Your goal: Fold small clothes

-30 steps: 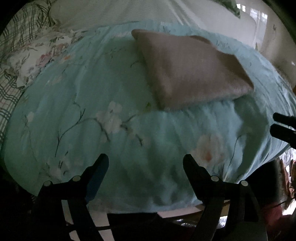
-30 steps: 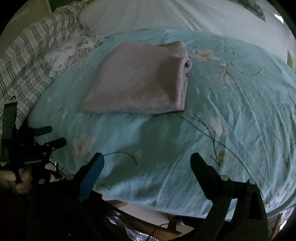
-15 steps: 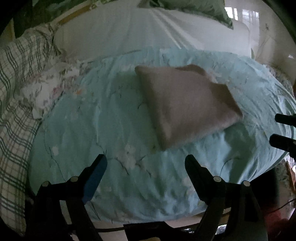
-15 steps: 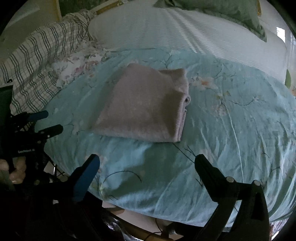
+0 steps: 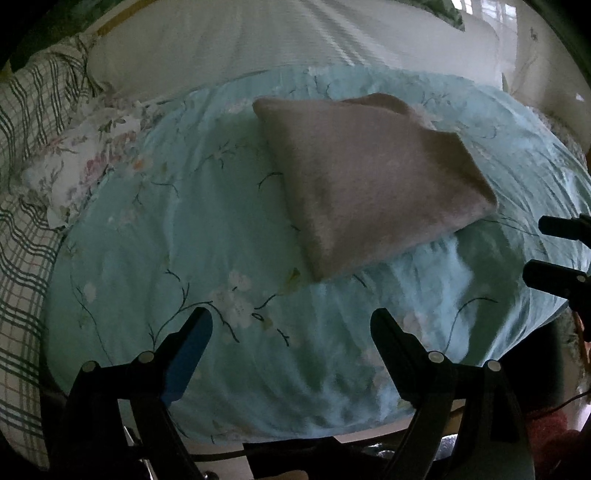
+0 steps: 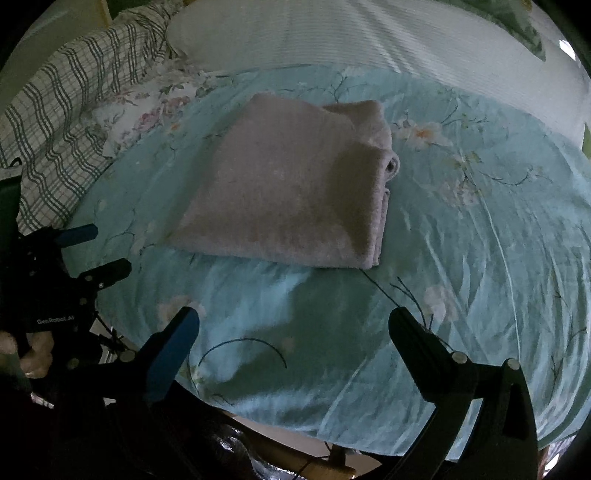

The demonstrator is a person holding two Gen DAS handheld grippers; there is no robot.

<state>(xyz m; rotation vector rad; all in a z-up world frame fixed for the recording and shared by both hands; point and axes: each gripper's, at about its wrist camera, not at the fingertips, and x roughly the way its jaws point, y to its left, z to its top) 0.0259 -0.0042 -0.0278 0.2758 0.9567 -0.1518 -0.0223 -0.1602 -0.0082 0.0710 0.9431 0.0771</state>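
A folded pinkish-grey garment [image 5: 369, 184] [image 6: 295, 192] lies flat on a light blue floral quilt [image 5: 229, 229] [image 6: 461, 258]. My left gripper [image 5: 291, 321] hangs open above the quilt's near edge, short of the garment, nothing between its fingers. My right gripper [image 6: 295, 321] is open wide too, empty, over the quilt in front of the garment. Each gripper shows in the other's view: the right one's fingers [image 5: 561, 280] at the right edge, the left one's fingers [image 6: 107, 269] at the left, held by a hand [image 6: 33, 354].
A checked blanket [image 6: 62, 110] and a white floral cloth [image 5: 74, 162] lie at the left of the bed. A white striped sheet [image 5: 295, 40] stretches behind the quilt, with a green pillow [image 6: 517, 22] at the far end. The bed's near edge drops off below the grippers.
Both grippers have risen and drawn back from the garment, so more of the bed shows. The right jaws spread a little wider. The garment has not moved.
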